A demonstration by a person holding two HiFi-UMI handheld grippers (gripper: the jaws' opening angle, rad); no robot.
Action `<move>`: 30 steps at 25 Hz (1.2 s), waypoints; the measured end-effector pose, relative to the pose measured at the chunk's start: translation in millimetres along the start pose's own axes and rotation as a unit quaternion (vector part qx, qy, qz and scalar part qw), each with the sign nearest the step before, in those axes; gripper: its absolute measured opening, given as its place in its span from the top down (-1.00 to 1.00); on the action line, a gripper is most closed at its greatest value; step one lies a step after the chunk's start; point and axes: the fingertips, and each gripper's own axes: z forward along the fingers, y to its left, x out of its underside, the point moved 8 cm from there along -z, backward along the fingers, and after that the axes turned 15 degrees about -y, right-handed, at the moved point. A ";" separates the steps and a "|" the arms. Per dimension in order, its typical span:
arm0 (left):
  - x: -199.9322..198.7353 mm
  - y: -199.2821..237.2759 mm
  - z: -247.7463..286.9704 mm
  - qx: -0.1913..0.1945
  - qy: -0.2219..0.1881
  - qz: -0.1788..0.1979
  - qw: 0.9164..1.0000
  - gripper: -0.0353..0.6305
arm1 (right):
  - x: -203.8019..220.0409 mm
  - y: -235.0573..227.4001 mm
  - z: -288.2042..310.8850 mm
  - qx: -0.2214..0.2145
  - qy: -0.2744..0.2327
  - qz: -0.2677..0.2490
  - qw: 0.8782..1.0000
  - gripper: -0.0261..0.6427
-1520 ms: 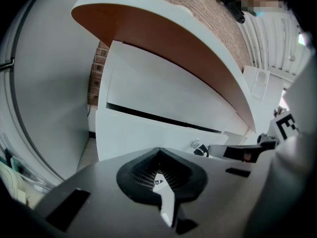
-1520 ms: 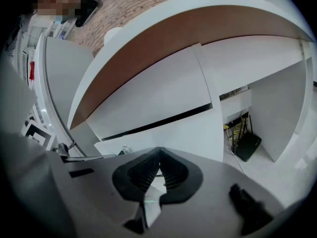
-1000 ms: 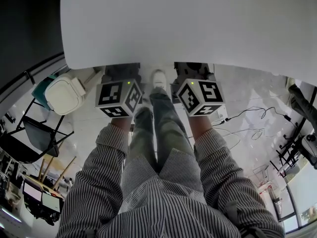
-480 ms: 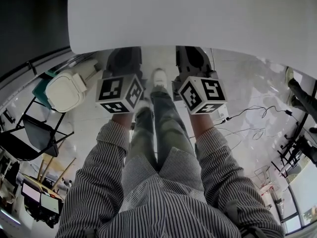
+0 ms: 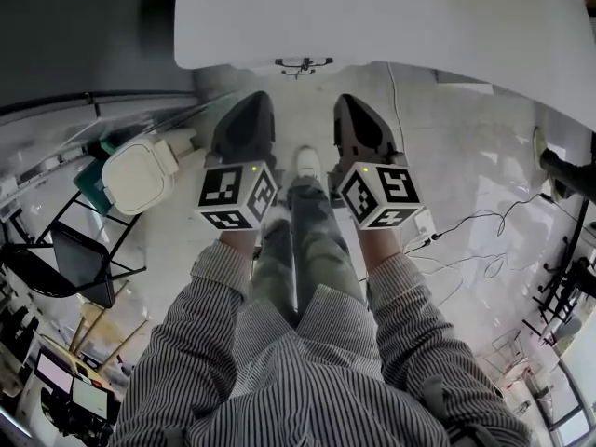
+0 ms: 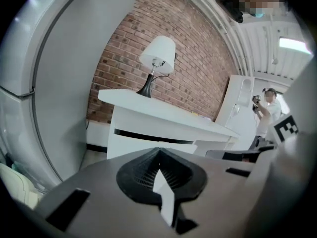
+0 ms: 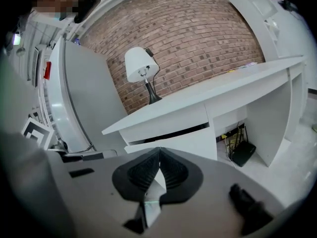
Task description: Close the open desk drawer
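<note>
Right gripper view shows the white flat-fronted desk drawer still ajar, well apart from the left gripper and right gripper, both pinched together empty; pushing remains.

A white-shaded lamp before a brick wall.

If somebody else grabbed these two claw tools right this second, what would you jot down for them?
Left gripper: jaws together, holding nothing.
Right gripper: jaws together, holding nothing.
Both are held out in the air, short of the white desk and touching nothing.
The drawer sits under the desktop, below the lamp. A dark gap runs along its top, so it looks not fully in.
Done: nothing visible.
Left: step up and push the drawer front flush.
</note>
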 end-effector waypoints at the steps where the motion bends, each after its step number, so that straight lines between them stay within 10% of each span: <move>1: -4.3 -3.0 -7.9 0.006 -0.003 0.002 1.000 0.86 | -2.1 5.3 -7.3 0.003 -0.003 0.000 1.000 0.87; 30: -126.2 -96.7 -217.5 0.196 -0.017 0.024 0.980 0.86 | -105.6 180.4 -202.0 -0.022 -0.090 -0.039 0.995 0.87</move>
